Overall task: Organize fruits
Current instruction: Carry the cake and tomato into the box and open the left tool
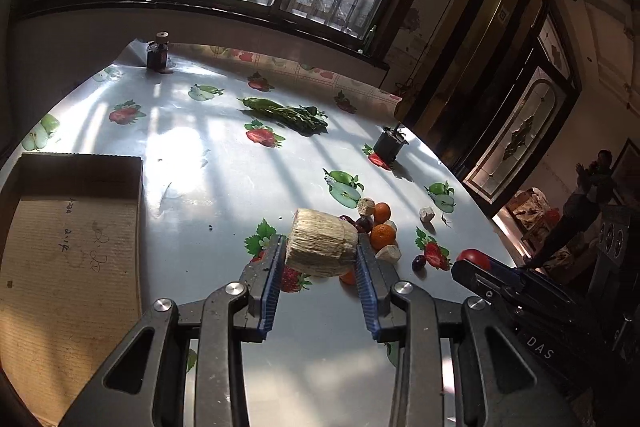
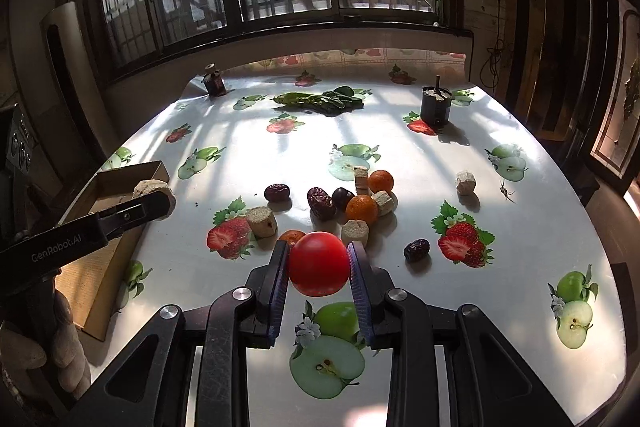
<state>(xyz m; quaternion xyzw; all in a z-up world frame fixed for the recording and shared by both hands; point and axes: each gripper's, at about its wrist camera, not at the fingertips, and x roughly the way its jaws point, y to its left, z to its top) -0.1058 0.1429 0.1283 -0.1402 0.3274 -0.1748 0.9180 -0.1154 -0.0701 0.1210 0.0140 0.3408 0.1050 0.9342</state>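
My left gripper (image 1: 320, 255) is shut on a large pale cylindrical chunk (image 1: 322, 245) and holds it above the table, just right of the cardboard box (image 1: 68, 247). In the right wrist view the chunk (image 2: 154, 193) hangs by the box's (image 2: 104, 259) near corner. My right gripper (image 2: 318, 263) is shut on a red tomato (image 2: 318, 263), raised over the table; the tomato also shows in the left wrist view (image 1: 474, 259). On the table lie oranges (image 2: 361, 207), dark dates (image 2: 320, 202) and small pale chunks (image 2: 262, 221).
The table (image 2: 520, 287) has a shiny fruit-print cloth. Green leafy vegetables (image 2: 320, 101) lie at the back. A dark jar (image 2: 214, 81) stands back left, a black cup (image 2: 435, 105) back right. A lone chunk (image 2: 466, 182) and a date (image 2: 417, 249) lie to the right.
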